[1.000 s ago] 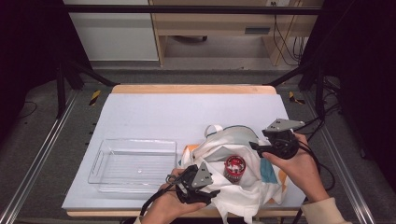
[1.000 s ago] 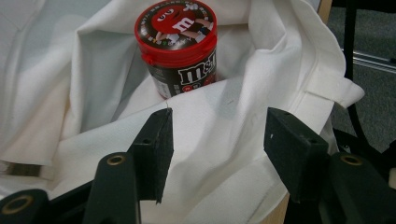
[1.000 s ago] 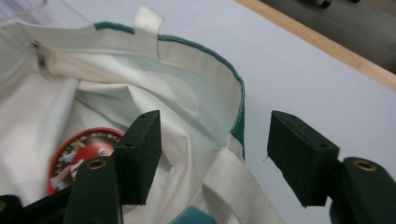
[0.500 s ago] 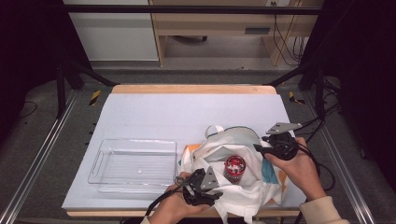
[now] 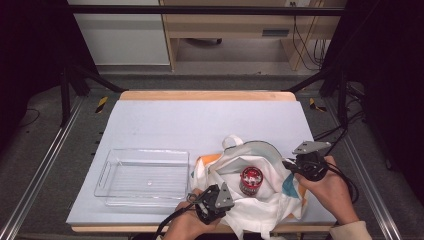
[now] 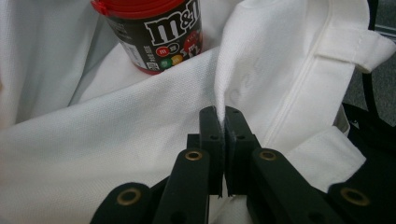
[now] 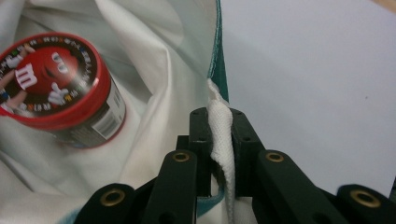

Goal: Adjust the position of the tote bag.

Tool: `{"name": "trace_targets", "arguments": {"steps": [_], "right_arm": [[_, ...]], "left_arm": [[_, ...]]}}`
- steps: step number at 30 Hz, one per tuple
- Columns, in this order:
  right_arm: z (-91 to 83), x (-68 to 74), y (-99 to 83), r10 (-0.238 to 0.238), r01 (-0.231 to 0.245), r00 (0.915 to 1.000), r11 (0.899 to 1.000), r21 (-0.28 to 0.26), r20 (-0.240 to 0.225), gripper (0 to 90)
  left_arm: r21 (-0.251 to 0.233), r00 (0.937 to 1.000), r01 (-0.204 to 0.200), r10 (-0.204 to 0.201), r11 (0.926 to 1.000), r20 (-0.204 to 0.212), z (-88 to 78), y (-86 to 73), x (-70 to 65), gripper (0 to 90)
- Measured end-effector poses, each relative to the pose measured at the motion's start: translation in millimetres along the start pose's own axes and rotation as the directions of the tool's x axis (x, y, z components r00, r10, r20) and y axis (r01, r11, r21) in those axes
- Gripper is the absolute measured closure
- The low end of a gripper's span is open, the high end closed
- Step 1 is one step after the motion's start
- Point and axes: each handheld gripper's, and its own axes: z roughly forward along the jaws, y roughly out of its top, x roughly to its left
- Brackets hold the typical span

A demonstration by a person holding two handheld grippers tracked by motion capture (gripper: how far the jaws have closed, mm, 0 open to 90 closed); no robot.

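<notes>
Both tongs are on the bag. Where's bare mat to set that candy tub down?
Free: the far half of the mat, beyond the clear tray and the tote bag. The near right is crowded: bag, candy tub, left tongs, right tongs. The tray is empty too.

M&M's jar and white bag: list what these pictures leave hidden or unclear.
- M&M's jar: its lower part is sunk in the white bag's folds in the high view; the top edge cuts its lid in the left gripper view.
- Jar contents: hidden by its label and lid.
- Bag's floor: covered by folds.
- Clear tray: a speck inside, too small to identify.
</notes>
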Motion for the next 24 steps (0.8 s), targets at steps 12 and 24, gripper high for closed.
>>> {"name": "trace_targets", "arguments": {"steps": [12, 24], "right_arm": [[4.6, -22.3, -24.3, 0.079, -0.08, 0.9968, 0.997, 0.008, 0.011, 83.4], [9.2, -33.3, -33.6, 0.128, -0.128, 0.9916, 0.992, 0.003, 0.019, 83.4]], "left_arm": [[0.011, 0.9998, -0.021, 0.021, 0.9997, 0.002, -2.8, -4.4, -4.2, 89.0], [0.012, 0.9994, -0.032, 0.032, 0.9994, 0.014, -4.9, -8.4, -7.9, 89.0]]}}
